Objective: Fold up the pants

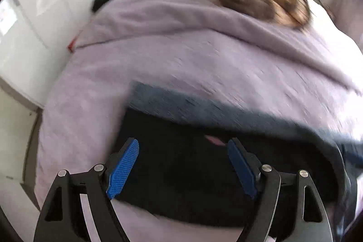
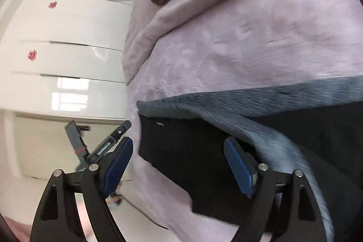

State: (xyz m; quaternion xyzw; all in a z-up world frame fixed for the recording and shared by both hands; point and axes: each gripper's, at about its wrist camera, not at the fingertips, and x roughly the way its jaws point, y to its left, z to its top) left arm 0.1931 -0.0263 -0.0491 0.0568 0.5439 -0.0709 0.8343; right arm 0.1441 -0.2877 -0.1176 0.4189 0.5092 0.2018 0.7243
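On lilac bedspread, pants lie part-folded at 6 o'clock. Left gripper and right gripper both spread wide, empty. Advice: pinch the fleecy grey edge squarely before lifting.

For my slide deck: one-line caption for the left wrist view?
Open left claw poised over dark pants lying on a lilac blanket.

Glossy white wardrobe beside lilac bed
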